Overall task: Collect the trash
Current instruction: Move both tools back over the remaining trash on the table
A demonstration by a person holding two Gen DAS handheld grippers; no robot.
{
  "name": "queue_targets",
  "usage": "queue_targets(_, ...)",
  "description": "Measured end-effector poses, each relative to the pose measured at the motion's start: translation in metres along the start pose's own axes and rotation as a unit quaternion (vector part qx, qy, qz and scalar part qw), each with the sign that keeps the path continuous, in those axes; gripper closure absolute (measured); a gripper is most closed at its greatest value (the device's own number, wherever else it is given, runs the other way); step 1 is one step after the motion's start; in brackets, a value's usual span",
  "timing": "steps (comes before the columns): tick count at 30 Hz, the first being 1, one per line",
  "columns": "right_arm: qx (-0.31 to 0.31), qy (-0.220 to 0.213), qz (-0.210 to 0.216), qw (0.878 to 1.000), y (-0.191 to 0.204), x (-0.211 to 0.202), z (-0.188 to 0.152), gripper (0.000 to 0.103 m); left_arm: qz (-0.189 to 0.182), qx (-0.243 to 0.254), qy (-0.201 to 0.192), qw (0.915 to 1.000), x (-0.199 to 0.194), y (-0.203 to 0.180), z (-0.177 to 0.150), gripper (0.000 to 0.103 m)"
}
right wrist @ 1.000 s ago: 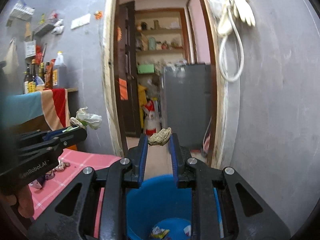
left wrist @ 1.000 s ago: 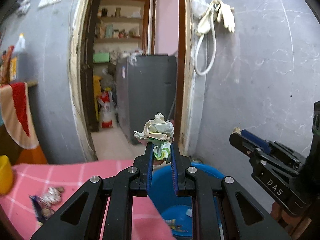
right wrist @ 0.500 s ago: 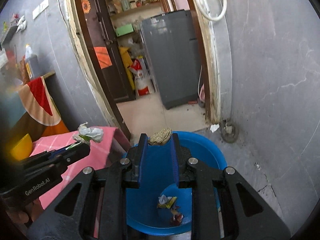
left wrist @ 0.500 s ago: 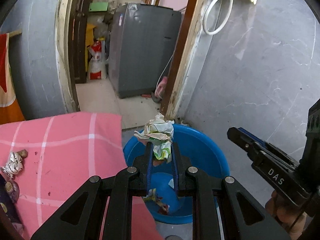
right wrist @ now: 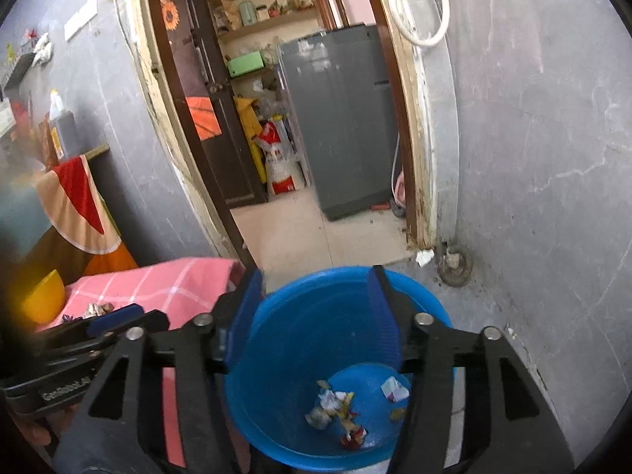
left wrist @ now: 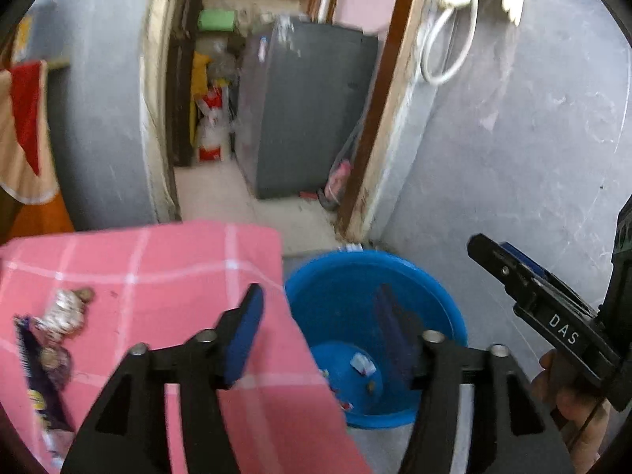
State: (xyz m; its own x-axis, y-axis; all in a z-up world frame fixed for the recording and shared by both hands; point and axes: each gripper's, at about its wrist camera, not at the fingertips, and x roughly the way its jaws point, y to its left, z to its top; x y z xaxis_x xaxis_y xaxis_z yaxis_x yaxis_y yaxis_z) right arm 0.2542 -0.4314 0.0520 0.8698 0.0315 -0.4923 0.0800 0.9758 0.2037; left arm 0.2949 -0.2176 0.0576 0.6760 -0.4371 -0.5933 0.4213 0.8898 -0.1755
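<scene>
A blue bucket [right wrist: 300, 339] stands on the floor beside the table and holds several crumpled scraps [right wrist: 335, 410]; it also shows in the left wrist view [left wrist: 339, 288]. My right gripper [right wrist: 314, 292] is open and empty above the bucket. My left gripper [left wrist: 316, 308] is open and empty over the table corner and the bucket's rim. Wrappers [left wrist: 59, 316] lie on the pink checked tablecloth [left wrist: 158, 268] at the left. The right gripper shows at the right of the left wrist view [left wrist: 489, 252].
A grey wall [right wrist: 533, 158] stands close on the right. A doorway behind opens onto a grey cabinet [right wrist: 339, 118]. A yellow bowl [right wrist: 41, 296] sits at the table's left. A floor drain [right wrist: 454, 264] lies by the wall.
Both grippers have opened and let go of their crumpled trash, which has dropped into the bucket. The left gripper has shifted left, over the table corner.
</scene>
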Motion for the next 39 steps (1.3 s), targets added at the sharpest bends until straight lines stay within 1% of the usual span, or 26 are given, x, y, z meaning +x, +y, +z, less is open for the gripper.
queue_targets(1, -0.003, -0.011, 0.0, 1.0, 0.002, -0.005, 0.0, 0.026, 0.006, -0.002, -0.019, 0.9998, -0.009, 0.003, -0.001, 0.038)
queue_targets(2, -0.005, -0.019, 0.0, 1.0, 0.004, -0.008, 0.001, 0.023, 0.011, -0.004, -0.032, 0.9994, -0.016, 0.007, -0.002, 0.036)
queue_targets(4, -0.008, -0.046, 0.002, 0.999, 0.009, -0.019, 0.001, 0.01, 0.022, -0.012, -0.054, 0.9982, -0.03, 0.014, -0.003, 0.026)
queue_targets(5, -0.009, -0.058, 0.005, 0.998, 0.011, -0.024, 0.002, 0.008, 0.028, -0.018, -0.068, 0.9971, -0.038, 0.018, -0.003, 0.024)
queue_targets(7, -0.017, -0.079, 0.011, 0.997, 0.017, -0.032, 0.003, 0.002, 0.04, -0.027, -0.096, 0.9942, -0.055, 0.027, -0.003, 0.015)
queue_targets(8, -0.024, -0.092, 0.014, 0.995, 0.021, -0.036, 0.003, 0.0, 0.045, -0.029, -0.106, 0.9929, -0.061, 0.03, -0.004, 0.012)
queue_targets(9, -0.031, -0.109, 0.015, 0.993, 0.026, -0.042, 0.003, 0.0, 0.053, -0.031, -0.12, 0.9908, -0.07, 0.034, -0.004, 0.007)
queue_targets(10, -0.038, -0.124, 0.019, 0.991, 0.031, -0.048, 0.003, 0.0, 0.06, -0.032, -0.135, 0.9886, -0.079, 0.038, -0.004, 0.005)
queue_targets(13, -0.056, -0.162, 0.026, 0.985, 0.045, -0.062, 0.002, 0.0, 0.078, -0.029, -0.165, 0.9829, -0.098, 0.049, -0.007, 0.004)
queue_targets(17, -0.077, -0.215, 0.047, 0.972, 0.069, -0.081, -0.002, 0.0, 0.107, -0.024, -0.201, 0.9734, -0.124, 0.059, -0.013, 0.003)
queue_targets(21, -0.093, -0.251, 0.067, 0.961, 0.092, -0.095, -0.005, 0.0, 0.136, -0.016, -0.236, 0.9619, -0.149, 0.067, -0.022, 0.003)
queue_targets(23, -0.102, -0.265, 0.073, 0.956, 0.104, -0.1, -0.007, 0.0, 0.148, -0.012, -0.247, 0.9575, -0.159, 0.072, -0.027, 0.003)
queue_targets(26, -0.111, -0.29, 0.084, 0.947, 0.122, -0.108, -0.01, 0.0, 0.163, -0.01, -0.26, 0.9518, -0.17, 0.081, -0.033, 0.003)
queue_targets(28, -0.115, -0.297, 0.087, 0.944, 0.131, -0.11, -0.012, 0.0, 0.172, -0.011, -0.263, 0.9494, -0.176, 0.087, -0.035, 0.003)
queue_targets(32, -0.117, -0.285, 0.101, 0.946, 0.144, -0.102, -0.013, 0.0, 0.187, -0.019, -0.26, 0.9472, -0.182, 0.102, -0.04, 0.003)
queue_targets(35, -0.12, -0.263, 0.11, 0.951, 0.154, -0.091, -0.013, 0.0, 0.195, -0.026, -0.245, 0.9494, -0.18, 0.115, -0.043, 0.003)
queue_targets(39, -0.13, -0.233, 0.113, 0.957, 0.165, -0.075, -0.014, 0.0, 0.2, -0.04, -0.204, 0.9575, -0.169, 0.131, -0.049, 0.003)
